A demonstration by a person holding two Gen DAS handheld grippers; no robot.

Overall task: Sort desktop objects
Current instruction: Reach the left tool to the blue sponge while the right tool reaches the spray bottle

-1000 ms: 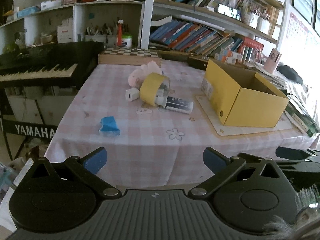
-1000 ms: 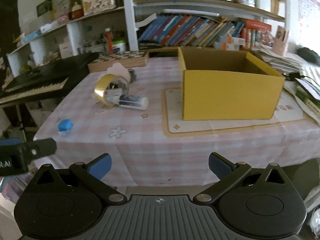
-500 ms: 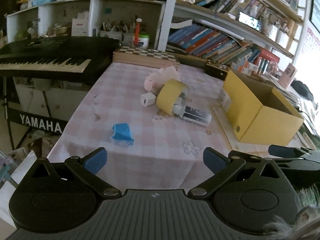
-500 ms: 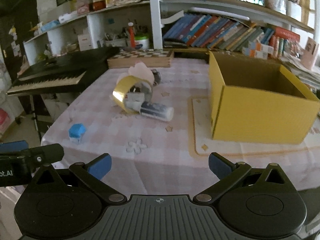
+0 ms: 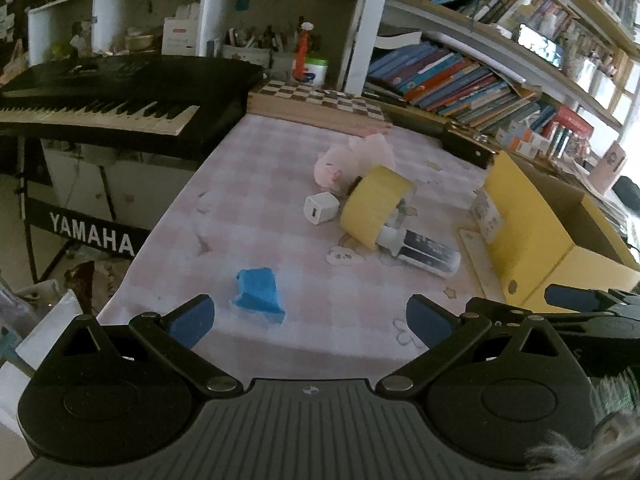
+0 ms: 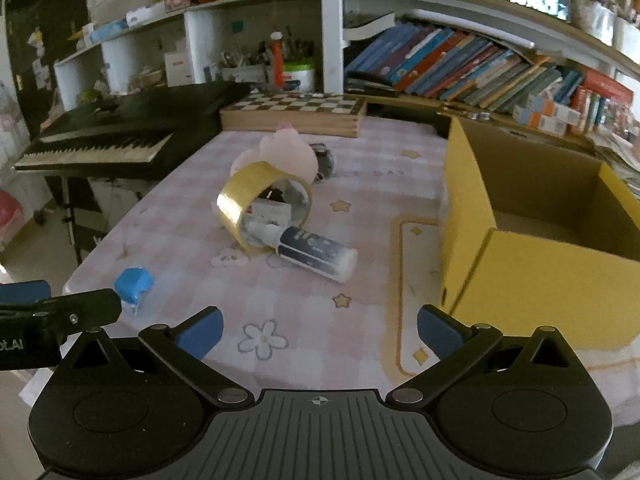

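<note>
On the pink checked tablecloth [image 5: 256, 184] lie a small blue object [image 5: 258, 295] [image 6: 133, 283], a yellow tape roll [image 5: 376, 210] [image 6: 262, 204], a white-capped dark tube [image 5: 424, 252] [image 6: 316, 254], a white charger cube [image 5: 321, 208] and a pink plush toy [image 5: 352, 158] [image 6: 286, 152]. An open yellow cardboard box [image 5: 540, 236] [image 6: 532, 240] stands at the right. My left gripper [image 5: 310, 316] is open and empty, just short of the blue object. My right gripper [image 6: 320, 330] is open and empty over the table's near edge.
A black Yamaha keyboard [image 5: 100, 100] [image 6: 116, 136] stands left of the table. A chessboard box [image 5: 320, 100] [image 6: 294, 114] lies at the table's far edge. Bookshelves [image 6: 460, 64] fill the back. The left gripper's finger [image 6: 60, 312] shows at the right wrist view's left edge.
Both grippers have moved forward toward the table; the objects look larger and nearer. The jaws stay open. Nothing on the table has moved.
</note>
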